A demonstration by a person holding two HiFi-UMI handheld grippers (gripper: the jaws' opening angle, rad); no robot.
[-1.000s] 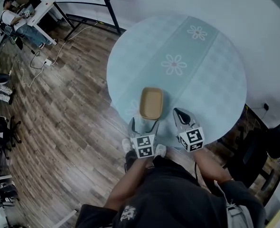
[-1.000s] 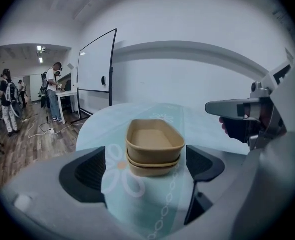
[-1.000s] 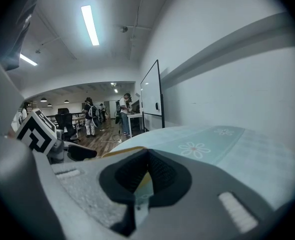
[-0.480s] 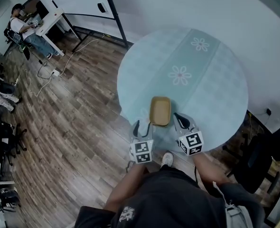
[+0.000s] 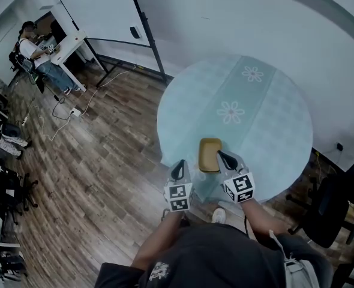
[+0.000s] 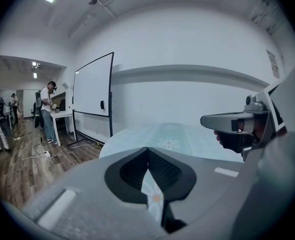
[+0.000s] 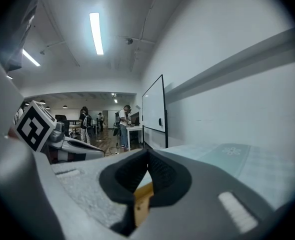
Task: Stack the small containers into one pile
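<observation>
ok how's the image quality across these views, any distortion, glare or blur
Head view: strong fisheye bend, dark corners, the tan container sharp on the round table. Left gripper view: dim, black rim, close foreground soft. Right gripper view: ceiling light strip blown white, dark vignette around.

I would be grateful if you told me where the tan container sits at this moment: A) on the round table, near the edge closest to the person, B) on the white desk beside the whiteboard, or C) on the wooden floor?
A: the head view shows the tan container resting on the round table, close to its near edge.
</observation>
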